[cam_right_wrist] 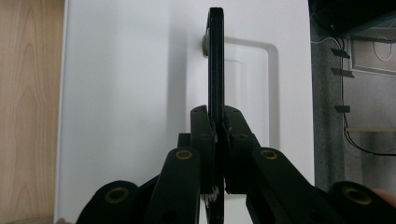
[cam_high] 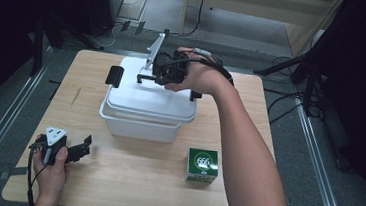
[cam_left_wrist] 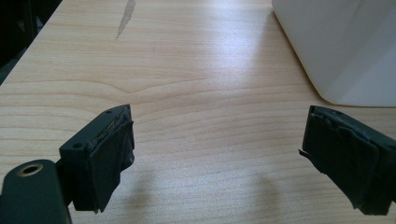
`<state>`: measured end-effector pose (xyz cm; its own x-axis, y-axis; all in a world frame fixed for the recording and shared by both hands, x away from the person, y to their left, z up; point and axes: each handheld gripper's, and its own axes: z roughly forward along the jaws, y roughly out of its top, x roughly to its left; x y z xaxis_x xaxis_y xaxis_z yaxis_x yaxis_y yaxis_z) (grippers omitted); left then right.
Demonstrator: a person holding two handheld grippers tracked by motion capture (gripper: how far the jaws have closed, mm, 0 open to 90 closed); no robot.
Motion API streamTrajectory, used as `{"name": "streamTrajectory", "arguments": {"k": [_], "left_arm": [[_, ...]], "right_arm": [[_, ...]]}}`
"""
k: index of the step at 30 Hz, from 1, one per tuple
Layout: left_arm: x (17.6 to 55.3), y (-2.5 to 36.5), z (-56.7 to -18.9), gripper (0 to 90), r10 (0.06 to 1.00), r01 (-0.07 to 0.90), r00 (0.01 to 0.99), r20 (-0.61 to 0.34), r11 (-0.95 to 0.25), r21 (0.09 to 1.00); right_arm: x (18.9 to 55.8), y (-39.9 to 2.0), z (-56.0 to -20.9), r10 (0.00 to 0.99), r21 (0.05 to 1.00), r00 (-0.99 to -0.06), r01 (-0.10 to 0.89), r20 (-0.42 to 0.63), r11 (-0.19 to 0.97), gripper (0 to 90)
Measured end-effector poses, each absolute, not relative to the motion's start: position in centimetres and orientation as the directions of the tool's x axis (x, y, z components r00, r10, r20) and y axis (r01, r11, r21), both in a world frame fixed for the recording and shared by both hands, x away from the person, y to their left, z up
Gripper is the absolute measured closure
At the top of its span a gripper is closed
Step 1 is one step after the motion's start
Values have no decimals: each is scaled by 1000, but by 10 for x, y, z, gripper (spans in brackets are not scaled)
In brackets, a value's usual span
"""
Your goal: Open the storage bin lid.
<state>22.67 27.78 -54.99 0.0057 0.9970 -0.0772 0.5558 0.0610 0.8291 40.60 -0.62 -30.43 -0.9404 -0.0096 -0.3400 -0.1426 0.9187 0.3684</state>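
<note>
My right jaws [cam_right_wrist: 215, 126] clamp the black handle [cam_right_wrist: 215, 60] atop the white box's lid [cam_high: 141, 97]; the lid sits on the box [cam_high: 136, 126] mid-desk, lifting yet to come. Left jaws [cam_left_wrist: 215, 154] gape, idle left of the box. A green carton [cam_high: 202, 165] stands before it on the wood desk [cam_high: 129, 178]; grey floor and cables lie around.

Black hand-held gripper [cam_high: 83, 147] with brass-ringed holes, grey plate, apparently frayed pads.
</note>
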Motion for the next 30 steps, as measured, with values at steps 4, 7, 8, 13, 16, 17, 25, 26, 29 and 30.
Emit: {"name": "streamTrajectory", "arguments": {"k": [4, 7, 8, 13, 16, 17, 25, 26, 29, 30], "left_arm": [[227, 278, -550, 97, 997, 555, 6, -78, 62, 830], [227, 278, -550, 97, 997, 555, 6, -78, 62, 830], [227, 278, -550, 97, 997, 557, 6, -77, 61, 829], [227, 277, -550, 97, 997, 558, 8, -76, 58, 828], [227, 277, -550, 97, 997, 559, 9, -74, 56, 827], [227, 277, -550, 97, 997, 559, 10, -73, 55, 827], [227, 277, -550, 97, 998, 562, 14, -68, 48, 826], [227, 277, -550, 97, 998, 562, 15, -68, 48, 826], [227, 277, -550, 97, 998, 562, 16, -69, 48, 825], [227, 277, -550, 97, 997, 562, 15, -69, 49, 826]], "right_arm": [[405, -13, -302, 4, 363, -939, -129, -343, 923, 854], [406, -18, -300, 6, 362, -937, -129, -348, 923, 855], [407, -22, -299, -3, 363, -937, -138, -350, 922, 855], [407, -32, -297, 16, 358, -935, -120, -355, 926, 855], [407, -38, -295, 26, 356, -933, -111, -358, 928, 855], [407, -40, -295, 29, 358, -935, -107, -355, 928, 855], [408, -59, -290, 47, 358, -930, -93, -365, 929, 854], [408, -61, -290, 56, 362, -930, -86, -364, 928, 854], [410, -68, -289, 60, 371, -932, -83, -359, 925, 855], [410, -71, -288, 69, 373, -930, -77, -362, 925, 855]]}}
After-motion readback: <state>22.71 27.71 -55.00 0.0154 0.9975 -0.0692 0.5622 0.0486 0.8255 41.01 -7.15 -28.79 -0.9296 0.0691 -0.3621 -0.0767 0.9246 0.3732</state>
